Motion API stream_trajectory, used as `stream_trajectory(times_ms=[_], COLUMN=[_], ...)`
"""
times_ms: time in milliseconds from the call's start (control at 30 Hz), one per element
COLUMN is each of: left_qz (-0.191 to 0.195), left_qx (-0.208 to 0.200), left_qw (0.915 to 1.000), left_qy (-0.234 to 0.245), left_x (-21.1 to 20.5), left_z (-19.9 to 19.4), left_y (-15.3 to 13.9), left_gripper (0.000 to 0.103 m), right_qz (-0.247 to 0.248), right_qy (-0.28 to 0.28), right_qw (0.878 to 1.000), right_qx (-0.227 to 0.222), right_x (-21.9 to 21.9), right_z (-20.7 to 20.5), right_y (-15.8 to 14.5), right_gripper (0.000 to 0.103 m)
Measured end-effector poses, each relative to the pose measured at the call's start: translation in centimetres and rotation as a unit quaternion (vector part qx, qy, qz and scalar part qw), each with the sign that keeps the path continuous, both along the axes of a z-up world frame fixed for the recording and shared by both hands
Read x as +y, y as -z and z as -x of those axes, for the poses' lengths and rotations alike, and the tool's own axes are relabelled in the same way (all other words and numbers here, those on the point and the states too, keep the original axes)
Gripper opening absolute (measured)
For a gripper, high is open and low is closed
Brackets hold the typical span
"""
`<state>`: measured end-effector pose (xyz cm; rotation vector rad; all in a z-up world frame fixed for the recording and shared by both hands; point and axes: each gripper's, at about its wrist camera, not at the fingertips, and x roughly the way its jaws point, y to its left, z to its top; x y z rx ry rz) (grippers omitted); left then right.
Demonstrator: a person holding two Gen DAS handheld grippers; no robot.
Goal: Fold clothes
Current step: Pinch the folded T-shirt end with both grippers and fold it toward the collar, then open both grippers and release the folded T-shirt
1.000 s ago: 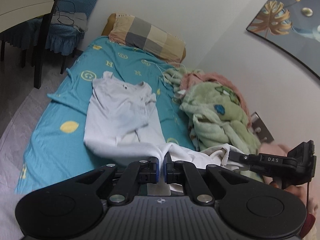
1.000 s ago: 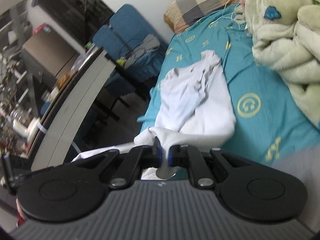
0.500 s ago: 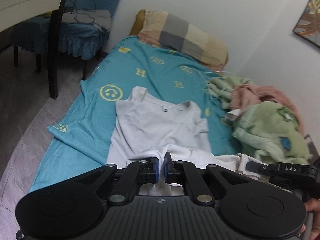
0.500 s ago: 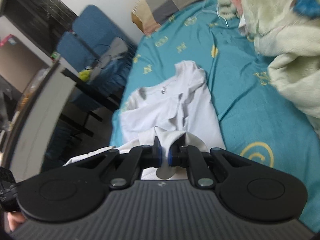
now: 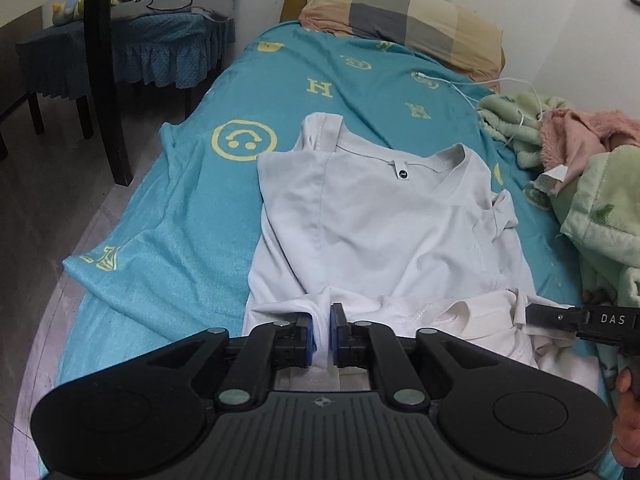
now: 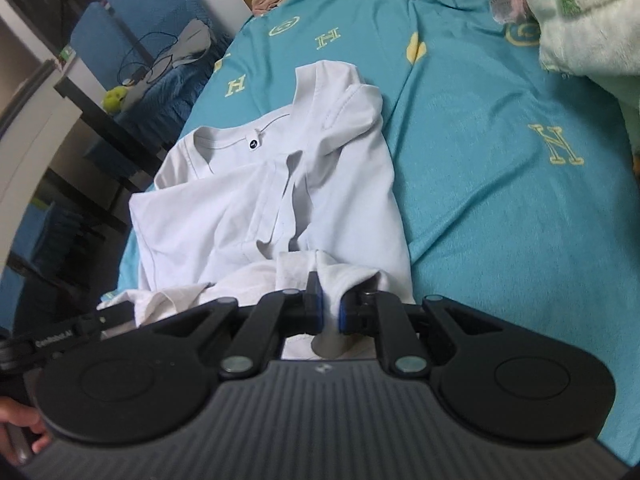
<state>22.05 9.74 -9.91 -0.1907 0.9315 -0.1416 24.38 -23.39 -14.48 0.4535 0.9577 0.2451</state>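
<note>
A white T-shirt (image 5: 380, 220) lies on the teal bed sheet (image 5: 180, 220), collar towards the pillow and sleeves folded in. Its bottom hem is doubled up over the lower body. My left gripper (image 5: 321, 322) has the hem's left part between its blue pads, and its jaws are opening. My right gripper (image 6: 330, 308) is shut on the hem's right part of the T-shirt (image 6: 240, 208). Each gripper's fingers appear at the edge of the other's view, at the same hem.
A checked pillow (image 5: 400, 4) lies at the head of the bed. A green and pink blanket heap (image 5: 600, 208) fills the right side, with a white cable (image 5: 480, 84) beside it. Left of the bed stand a dark table leg (image 5: 108, 80) and blue-covered chairs (image 5: 160, 40).
Both grippers carried the hem forward and down towards the collar, laying it over the shirt's lower half. The gap between the left pads has widened; the right's slightly.
</note>
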Motion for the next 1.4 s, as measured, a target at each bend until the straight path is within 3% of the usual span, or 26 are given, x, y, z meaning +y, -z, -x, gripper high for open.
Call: stream_trajectory(times_ms=[100, 167, 233, 433, 500, 567, 633, 733, 1067, 1267, 1400], left_qz=[0.000, -0.014, -0.022, -0.043, -0.059, -0.069, -0.078, -0.088, -0.107, -0.097, -0.092], left_qx=[-0.019, -0.043, -0.061, -0.076, -0.075, -0.072, -0.068, -0.060, 0.013, 0.004, -0.040], left_qw=[0.9998, 0.9989, 0.9977, 0.9954, 0.9946, 0.9943, 0.9941, 0.9939, 0.9935, 0.9945, 0.9942], left_qy=[0.008, 0.015, 0.019, 0.040, 0.041, 0.037, 0.033, 0.027, 0.037, 0.038, 0.040], left_x=[-0.4, -1.0, -1.5, -3.5, -4.0, -4.1, -4.1, -4.0, -3.9, -3.9, -3.8], left_z=[1.4, 2.9, 4.6, 10.1, 11.1, 11.3, 11.4, 11.2, 9.0, 9.1, 10.9], left_y=[-1.4, -2.7, -3.8, -4.6, -4.4, -4.1, -3.7, -3.0, 1.0, 0.0, -3.2], left_gripper=[0.032, 0.037, 0.043, 0.047, 0.047, 0.047, 0.047, 0.047, 0.047, 0.047, 0.047], right_qz=[-0.026, -0.041, -0.040, 0.007, 0.032, 0.053, 0.076, 0.097, 0.112, 0.116, 0.119], right_qy=[0.001, 0.005, 0.009, -0.003, -0.018, -0.028, -0.035, -0.045, -0.042, -0.039, -0.035], right_qw=[1.000, 0.999, 0.998, 0.997, 0.996, 0.995, 0.993, 0.991, 0.993, 0.993, 0.991], right_qx=[-0.007, -0.024, -0.044, -0.080, -0.082, -0.085, -0.087, -0.082, 0.010, 0.000, -0.047], right_x=[-0.7, -1.2, -1.6, -0.9, 0.1, 0.8, 1.4, 1.9, 1.8, 1.9, 1.8], right_z=[0.8, 1.9, 3.4, 8.6, 9.8, 10.5, 10.7, 10.4, 8.6, 8.8, 10.2], right_y=[-1.1, -2.2, -3.5, -6.1, -6.2, -6.1, -5.8, -5.0, 0.1, -0.8, -3.9], right_gripper=[0.024, 0.056, 0.060, 0.058, 0.048, 0.027, 0.022, 0.021, 0.021, 0.021, 0.021])
